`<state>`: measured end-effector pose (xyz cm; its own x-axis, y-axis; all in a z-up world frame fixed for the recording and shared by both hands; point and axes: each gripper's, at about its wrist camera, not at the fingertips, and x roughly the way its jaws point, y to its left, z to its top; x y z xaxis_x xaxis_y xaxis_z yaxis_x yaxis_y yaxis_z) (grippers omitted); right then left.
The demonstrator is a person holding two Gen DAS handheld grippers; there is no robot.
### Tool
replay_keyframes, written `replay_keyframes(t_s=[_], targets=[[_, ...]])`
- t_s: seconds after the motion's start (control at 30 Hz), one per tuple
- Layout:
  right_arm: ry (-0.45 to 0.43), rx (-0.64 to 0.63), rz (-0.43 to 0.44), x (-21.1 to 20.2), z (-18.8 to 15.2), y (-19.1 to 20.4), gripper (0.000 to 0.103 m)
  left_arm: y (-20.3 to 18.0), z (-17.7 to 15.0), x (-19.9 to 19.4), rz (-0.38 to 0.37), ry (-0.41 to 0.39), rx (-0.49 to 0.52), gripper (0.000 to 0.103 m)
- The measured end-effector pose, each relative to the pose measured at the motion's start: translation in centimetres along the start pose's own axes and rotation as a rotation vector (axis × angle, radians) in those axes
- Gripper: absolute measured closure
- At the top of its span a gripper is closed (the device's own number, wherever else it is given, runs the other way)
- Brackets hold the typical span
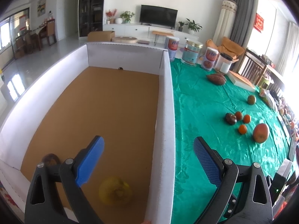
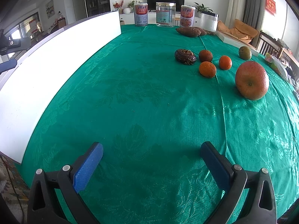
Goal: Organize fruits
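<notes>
The left gripper point(image 1: 148, 160) hangs wide apart and empty, straddling the right wall of the white cardboard box point(image 1: 165, 112): its left pad is over the brown box floor, its right pad over the green tablecloth point(image 1: 196, 102). Below and just ahead of the left pad lies a blurred yellow fruit point(image 1: 115, 190) on the box floor; a brown round thing point(image 1: 50, 159) sits further left, half hidden behind the gripper's arm. Ahead and to the right, well apart on the cloth, rest a large red-orange fruit point(image 1: 261, 133), three small oranges point(image 1: 242, 129), a dark wrinkled fruit point(image 1: 231, 119) and a greenish fruit point(image 1: 251, 99).

The right gripper point(image 2: 151, 155) also gapes wide, holding nothing, over bare cloth. The box wall point(image 2: 56, 59) runs along its left. Far ahead to the right sits the large red-orange fruit point(image 2: 251, 80), its stem end facing the camera, with the small oranges point(image 2: 207, 69) and the dark wrinkled fruit point(image 2: 185, 56) beyond. Tins and jars point(image 2: 165, 15) stand at the table's far edge.
</notes>
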<state>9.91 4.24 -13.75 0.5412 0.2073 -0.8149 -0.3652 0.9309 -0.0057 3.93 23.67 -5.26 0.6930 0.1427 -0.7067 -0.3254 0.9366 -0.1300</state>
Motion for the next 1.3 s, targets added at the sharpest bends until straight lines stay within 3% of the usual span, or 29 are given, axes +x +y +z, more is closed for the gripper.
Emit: replay_keyframes(t_s=[0.2, 0.4, 0.8, 0.93, 1.0, 1.1, 1.23, 1.3], targets=[[0.005, 0.034, -0.008, -0.1, -0.1, -0.7, 0.0, -0.5, -0.3, -0.1, -0.008, 0.01, 0.004, 0.006], [-0.002, 0.101, 0.039, -0.7, -0.1, -1.8, 0.0, -1.6, -1.0, -0.5, -0.012, 0.025, 0.009, 0.006], [-0.152, 0.381, 0.007, -4.6, -0.8, -7.7, 0.0, -2.2, -1.8, -1.1, -0.019, 0.062, 0.032, 0.006], [-0.186, 0.425, 0.016, -6.4, -0.9, -9.0, 0.0, -2.3, -1.9, -1.3, -0.018, 0.064, 0.038, 0.006], [-0.182, 0.382, 0.011, -7.6, -0.2, -9.4, 0.0, -2.5, -1.7, -1.3, -0.008, 0.065, 0.041, 0.006], [-0.202, 0.282, -0.079, -10.0, 0.8, -10.1, 0.0, -2.9, -1.4, -2.5, -0.004, 0.012, 0.038, 0.006], [-0.277, 0.264, -0.172, -12.9, 0.1, -11.6, 0.0, -5.2, -1.2, -6.2, 0.019, -0.164, 0.058, 0.006], [-0.277, 0.267, -0.2, -13.2, -0.7, -12.2, 0.0, -7.1, -1.4, -8.2, -0.012, -0.237, 0.092, 0.006]])
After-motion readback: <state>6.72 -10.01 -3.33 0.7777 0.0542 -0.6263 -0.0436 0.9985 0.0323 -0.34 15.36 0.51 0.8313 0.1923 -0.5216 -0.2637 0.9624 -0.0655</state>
